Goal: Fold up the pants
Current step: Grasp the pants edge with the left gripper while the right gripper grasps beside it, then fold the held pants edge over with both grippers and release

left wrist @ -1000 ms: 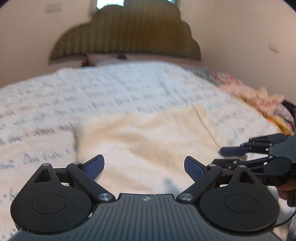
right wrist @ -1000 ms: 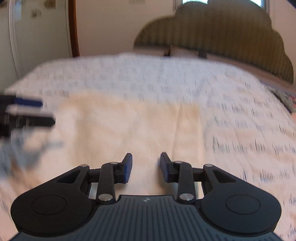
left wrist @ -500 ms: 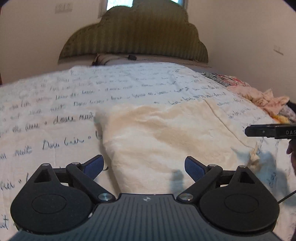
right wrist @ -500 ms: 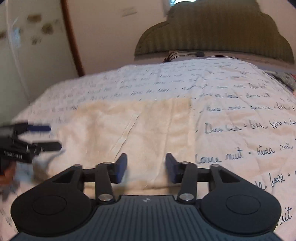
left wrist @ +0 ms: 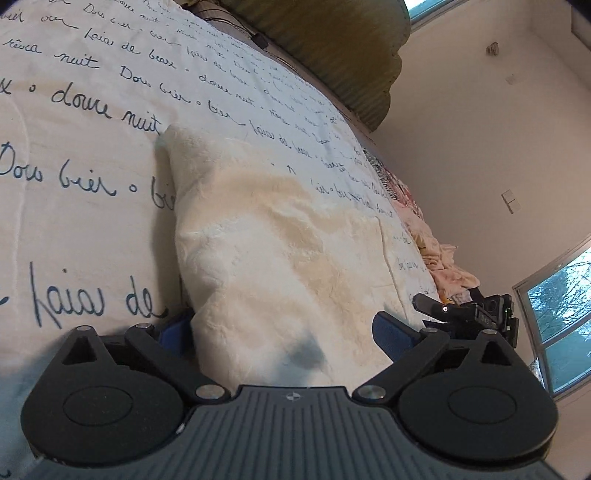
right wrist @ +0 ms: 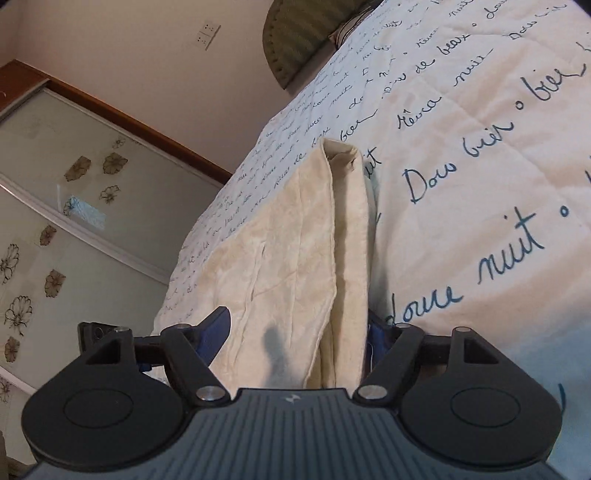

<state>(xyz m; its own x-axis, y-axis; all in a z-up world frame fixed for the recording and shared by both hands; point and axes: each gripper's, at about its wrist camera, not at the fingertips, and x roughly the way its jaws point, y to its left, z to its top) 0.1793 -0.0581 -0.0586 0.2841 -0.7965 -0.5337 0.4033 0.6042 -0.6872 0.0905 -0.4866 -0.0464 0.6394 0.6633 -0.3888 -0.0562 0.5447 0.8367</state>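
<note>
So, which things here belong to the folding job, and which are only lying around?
For the job:
- cream pants, partly folded on the bed
- left claw, open astride the near edge
- right claw, open astride the folded edge

Lying about:
- script-printed bedspread
- pink clothes pile
- green headboard

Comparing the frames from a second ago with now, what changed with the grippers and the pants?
Both views have rolled and dropped close to the cream pants. The left hand-held gripper and the right hand-held gripper, whose jaws widened, now straddle the pants' near edge at opposite sides; neither pinches the cloth yet. The pants stay folded on the script-printed bedspread.
</note>
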